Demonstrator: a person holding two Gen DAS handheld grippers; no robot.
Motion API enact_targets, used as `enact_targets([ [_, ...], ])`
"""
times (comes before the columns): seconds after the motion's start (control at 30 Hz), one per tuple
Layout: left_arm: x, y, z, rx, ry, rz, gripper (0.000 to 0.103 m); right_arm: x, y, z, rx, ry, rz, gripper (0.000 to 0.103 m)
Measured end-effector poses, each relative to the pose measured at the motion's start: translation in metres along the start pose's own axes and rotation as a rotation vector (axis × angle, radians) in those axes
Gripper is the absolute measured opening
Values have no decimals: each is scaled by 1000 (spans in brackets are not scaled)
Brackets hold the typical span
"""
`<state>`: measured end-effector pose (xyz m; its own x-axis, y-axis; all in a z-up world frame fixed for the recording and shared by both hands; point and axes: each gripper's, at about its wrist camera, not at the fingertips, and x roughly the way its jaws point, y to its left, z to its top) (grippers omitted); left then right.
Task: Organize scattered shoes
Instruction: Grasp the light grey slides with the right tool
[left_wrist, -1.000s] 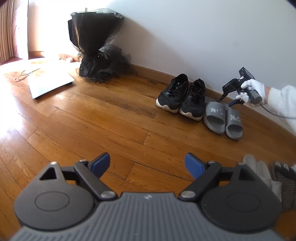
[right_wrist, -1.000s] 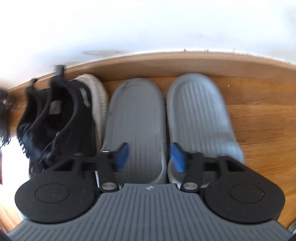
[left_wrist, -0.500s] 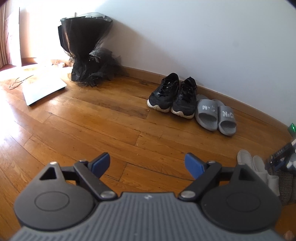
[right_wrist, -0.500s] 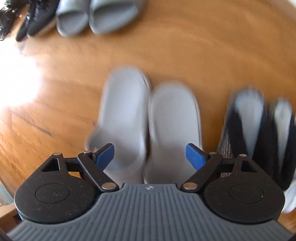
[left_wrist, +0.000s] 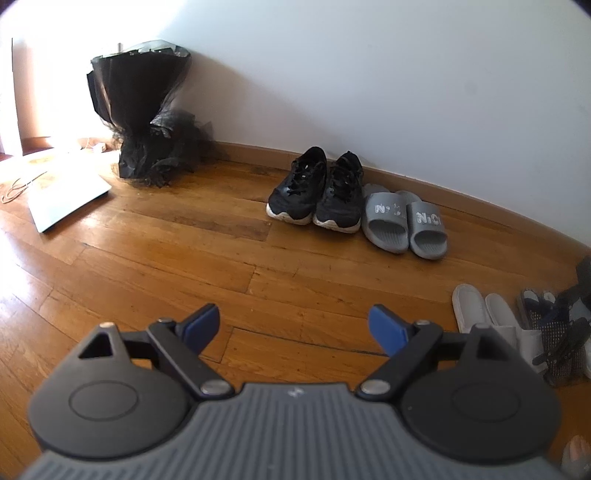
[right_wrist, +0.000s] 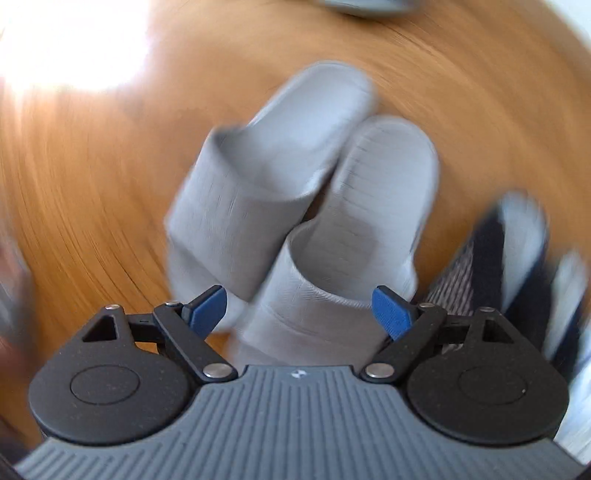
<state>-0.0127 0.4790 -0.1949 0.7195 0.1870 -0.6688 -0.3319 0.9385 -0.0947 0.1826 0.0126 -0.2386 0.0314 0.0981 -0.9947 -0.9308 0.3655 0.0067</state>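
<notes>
Hovering over bare floor (left_wrist: 155, 258), left gripper (left_wrist: 293, 326) spread wide, empty; sneakers (left_wrist: 317, 192) and grey slides (left_wrist: 404, 221) paired against the wall, pale slippers (left_wrist: 484, 314) lying apart. Right view, blurred: right gripper (right_wrist: 299, 308) wide, empty, just over the pale slippers (right_wrist: 295, 192), which overlap at an angle. Risk: jaws closing catch both, dragging one askew.

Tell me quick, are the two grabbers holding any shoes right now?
Left gripper: open, holding nothing, above bare floor.
Right gripper: open, holding nothing, right over the pale grey slippers.
</notes>
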Motion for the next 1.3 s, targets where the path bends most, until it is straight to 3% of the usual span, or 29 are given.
enact_targets([
  [0.13, 2, 1, -2, -9, 9, 2, 88, -15, 20, 6, -194, -145, -42, 88],
  [0.23, 2, 1, -1, -12, 11, 0, 88, -20, 24, 26, -230, -220, 3, 99],
  [0.3, 2, 1, -1, -10, 12, 0, 88, -6, 28, 42, -257, -212, -8, 98],
  [0.37, 1, 1, -2, -10, 16, -4, 88, 15, 33, 50, -264, -158, 3, 85],
  [0.53, 3, -3, -4, -1, 26, -12, 88, 18, 63, 38, -423, -135, -24, 77],
  [0.73, 2, -3, -5, -3, 30, -6, 88, 9, 76, 20, -497, -152, -52, 78],
  [0.83, 5, -4, -6, -3, 44, -3, 88, 13, 67, 11, -530, -120, -71, 101],
  [0.87, 5, -4, -5, -2, 46, -3, 88, 14, 63, 8, -541, -109, -77, 101],
  [1.03, 5, -7, -5, -6, 49, -4, 88, 20, 48, -7, -595, -55, -110, 99],
  [1.13, 3, -9, -6, 1, 52, -7, 88, 27, 43, -14, -622, -21, -115, 86],
  [1.3, 3, -10, -7, 7, 54, -10, 88, 39, 67, -12, -707, -59, -147, 82],
])
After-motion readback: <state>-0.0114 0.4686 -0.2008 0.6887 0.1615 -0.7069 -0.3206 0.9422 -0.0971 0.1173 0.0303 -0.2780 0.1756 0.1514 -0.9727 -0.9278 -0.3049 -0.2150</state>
